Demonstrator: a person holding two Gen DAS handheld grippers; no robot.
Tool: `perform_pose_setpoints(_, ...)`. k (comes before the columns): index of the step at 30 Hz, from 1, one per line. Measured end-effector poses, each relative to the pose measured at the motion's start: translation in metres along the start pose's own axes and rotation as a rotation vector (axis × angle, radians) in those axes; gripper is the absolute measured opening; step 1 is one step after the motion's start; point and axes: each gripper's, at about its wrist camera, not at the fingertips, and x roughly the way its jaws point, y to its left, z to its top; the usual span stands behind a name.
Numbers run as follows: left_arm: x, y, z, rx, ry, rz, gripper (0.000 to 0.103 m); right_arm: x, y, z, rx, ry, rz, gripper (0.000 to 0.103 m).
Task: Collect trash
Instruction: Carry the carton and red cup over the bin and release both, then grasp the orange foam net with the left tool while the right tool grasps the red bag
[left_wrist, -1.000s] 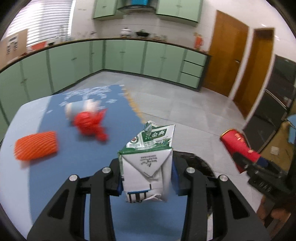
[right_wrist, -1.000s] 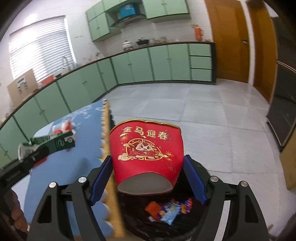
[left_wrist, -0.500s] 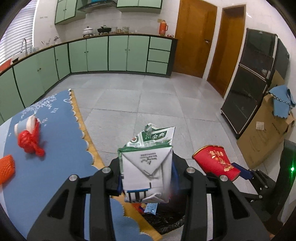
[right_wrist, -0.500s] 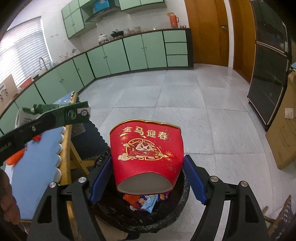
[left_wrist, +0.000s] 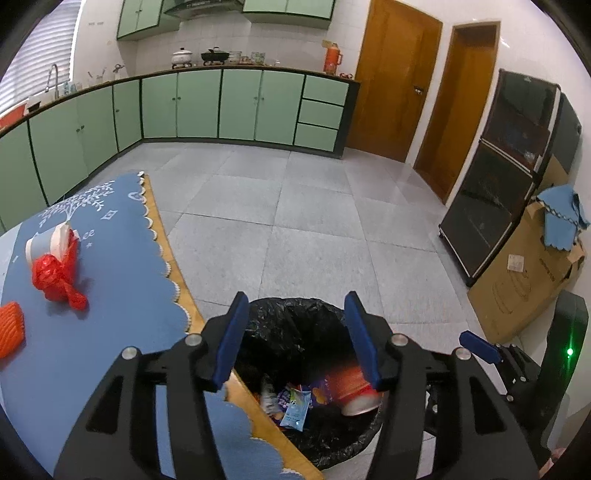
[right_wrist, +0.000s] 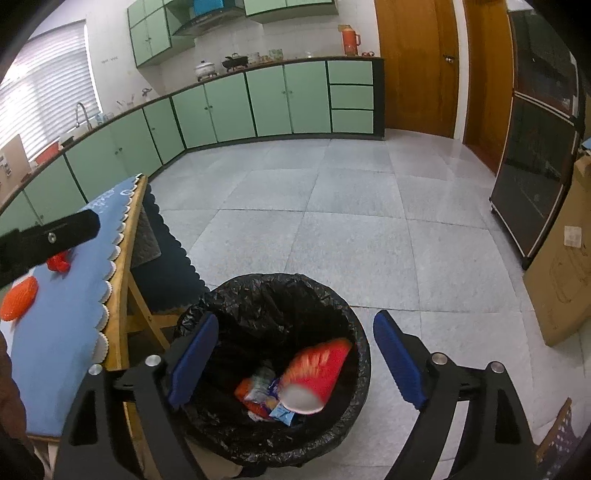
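A bin lined with a black bag stands on the floor beside the table. My left gripper is open and empty above it. My right gripper is open and empty above it too. The red paper cup lies blurred inside the bin among several wrappers. The milk carton is not clearly visible. On the blue tablecloth lie a red plastic bag, a white cup and an orange foam net.
The wooden table edge runs close to the bin. Grey tiled floor stretches to green cabinets. A dark cabinet and a cardboard box stand on the right.
Both grippers opened over the bin. The milk carton left my left gripper and the red cup left my right gripper, and the cup now lies in the bin.
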Motion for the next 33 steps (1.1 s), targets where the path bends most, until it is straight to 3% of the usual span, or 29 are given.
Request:
perform_pose_setpoints(5, -0.017, 0.017, 0.001, -0.024, -0.031, 0.04, 0.057, -0.008, 0.007, 0.009, -0.003, -0.018, 0.014, 0.085)
perform_pose_setpoints(11, -0.043, 0.07, -0.004, -0.089, -0.065, 0.162, 0.059, -0.019, 0.045, 0.031, -0.061, -0.075, 0.092, 0.086)
perform_pose_setpoints(19, -0.082, 0.165, -0.021, -0.206, -0.085, 0.409, 0.059, -0.01, 0.144, 0.055, -0.166, -0.118, 0.262, 0.086)
perform_pose_setpoints(26, -0.117, 0.242, -0.035, -0.299, -0.092, 0.583, 0.062, 0.014, 0.236, 0.06, -0.248, -0.096, 0.377, 0.086)
perform_pose_setpoints(33, -0.137, 0.297, -0.049, -0.374, -0.08, 0.663, 0.068, 0.042, 0.3, 0.052, -0.323, -0.046, 0.425, 0.086)
